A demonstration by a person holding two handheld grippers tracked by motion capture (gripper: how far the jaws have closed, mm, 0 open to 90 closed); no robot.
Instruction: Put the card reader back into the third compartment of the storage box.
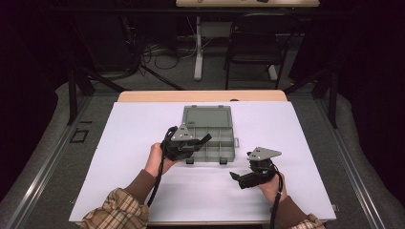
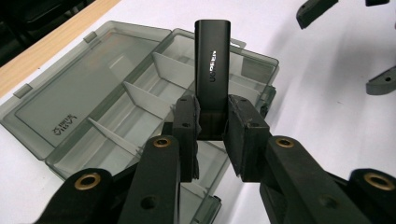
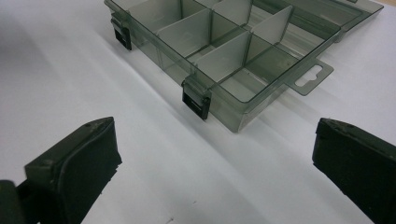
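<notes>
The left claw [image 2: 210, 133] is clenched on the lower end of a black stick-shaped device [image 2: 212, 70], whose long axis points away from it, over the open compartment box [image 2: 98, 88]. The right claw [image 3: 210, 158] hangs released above the surface [image 3: 163, 154], just beside the box's latched front edge and farther from the compartments.

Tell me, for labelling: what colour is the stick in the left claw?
Black stick, clearest in the left gripper view.

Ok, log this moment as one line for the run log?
left gripper: shut on black stick, over open organizer box | right gripper: open, empty, on white table near box
</notes>
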